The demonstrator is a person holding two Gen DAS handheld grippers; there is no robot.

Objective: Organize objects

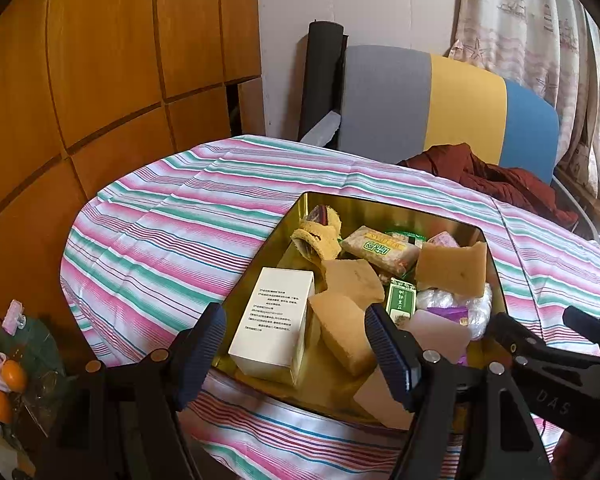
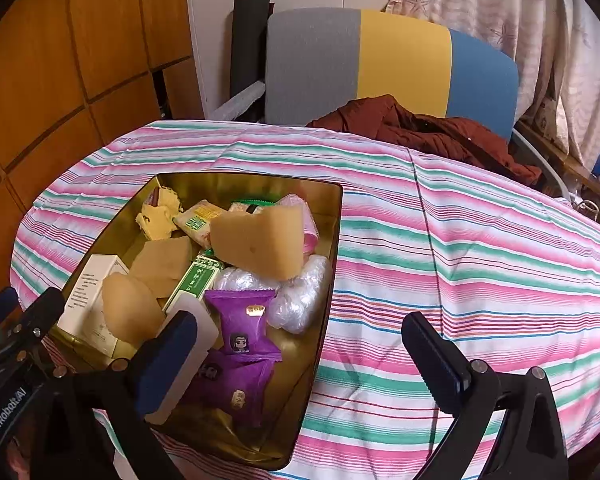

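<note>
- Left gripper (image 1: 296, 344), at six o'clock in its own view, hangs over the near edge of the shiny gold rectangular tin (image 1: 380, 204); jaws released, nothing between them.
- Right gripper (image 2: 300, 354): jaws spread wide and empty, straddling the tin's right wall.
- Inside the tin: a white printed carton (image 1: 274, 320), tan sponge chunks (image 1: 346, 330), purple snack packets (image 2: 242, 320), a green-labelled bar (image 1: 400, 300).
- The tin sits on the pink-and-green striped cloth over the counter (image 2: 460, 240).
- At twelve o'clock, a grey-yellow-blue chair back (image 2: 380, 64).
</note>
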